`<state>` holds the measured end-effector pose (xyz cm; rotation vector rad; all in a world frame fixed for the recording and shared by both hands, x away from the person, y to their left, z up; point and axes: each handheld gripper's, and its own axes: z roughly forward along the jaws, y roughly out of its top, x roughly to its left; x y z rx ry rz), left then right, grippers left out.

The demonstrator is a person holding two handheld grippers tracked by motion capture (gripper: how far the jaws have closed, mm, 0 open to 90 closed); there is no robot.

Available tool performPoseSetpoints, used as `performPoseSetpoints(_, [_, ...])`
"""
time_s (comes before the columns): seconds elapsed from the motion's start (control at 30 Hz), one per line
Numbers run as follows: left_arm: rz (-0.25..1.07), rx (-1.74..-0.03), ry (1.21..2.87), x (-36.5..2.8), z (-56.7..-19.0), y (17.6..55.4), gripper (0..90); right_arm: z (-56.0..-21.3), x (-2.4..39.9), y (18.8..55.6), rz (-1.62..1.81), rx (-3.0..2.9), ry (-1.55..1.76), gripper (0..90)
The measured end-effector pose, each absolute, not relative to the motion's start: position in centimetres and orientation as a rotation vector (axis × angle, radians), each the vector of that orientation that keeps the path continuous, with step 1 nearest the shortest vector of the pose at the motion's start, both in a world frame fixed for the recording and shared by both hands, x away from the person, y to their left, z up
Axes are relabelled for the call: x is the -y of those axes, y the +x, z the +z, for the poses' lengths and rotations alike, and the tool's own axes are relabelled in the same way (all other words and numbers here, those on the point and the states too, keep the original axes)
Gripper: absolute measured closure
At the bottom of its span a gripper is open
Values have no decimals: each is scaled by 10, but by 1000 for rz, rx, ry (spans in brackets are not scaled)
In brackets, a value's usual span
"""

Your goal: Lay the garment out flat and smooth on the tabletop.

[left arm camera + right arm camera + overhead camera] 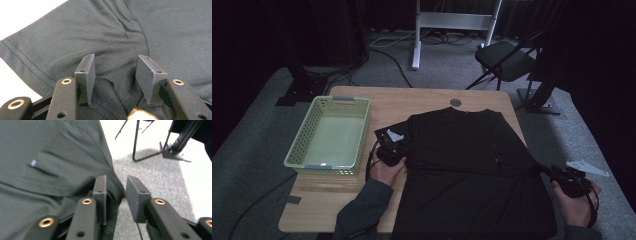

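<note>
Gripping black shirt [467, 160] edges, likely prepping a fold.
Left claw [115, 75] wide, straddling armpit; right claw [115, 195] part-open over side edge; close next.

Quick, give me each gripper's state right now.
Left gripper: open, fingers apart over the black T-shirt near its sleeve seam.
Right gripper: partly open at the shirt's side edge; cannot be told if it grips cloth.
</note>
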<state>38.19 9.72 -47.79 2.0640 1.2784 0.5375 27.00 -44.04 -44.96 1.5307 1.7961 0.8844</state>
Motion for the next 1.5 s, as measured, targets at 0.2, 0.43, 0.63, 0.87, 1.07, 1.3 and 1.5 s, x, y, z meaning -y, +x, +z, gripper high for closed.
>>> performPoseSetpoints(0.2, [537,-1277,2058,-97,-478,381,511,-440,422,274,952,-1821,1477,604])
performPoseSetpoints(0.43, [539,-1270,2054,-98,-479,381,511,-458,387,290,992,-1957,1460,576])
performPoseSetpoints(0.63, [540,-1268,2051,-98,-479,381,510,-471,359,306,974,-2054,1428,567])
performPoseSetpoints(0.87, [541,-1267,2048,-98,-480,380,510,-479,343,311,937,-2104,1406,525])
performPoseSetpoints(1.07, [543,-1267,2049,-98,-480,380,510,-483,340,311,925,-2121,1399,491])
performPoseSetpoints(1.3, [543,-1262,2056,-99,-480,380,509,-484,340,311,922,-2115,1402,468])
performPoseSetpoints(1.5, [544,-1262,2055,-99,-480,380,509,-483,340,311,916,-2112,1421,474])
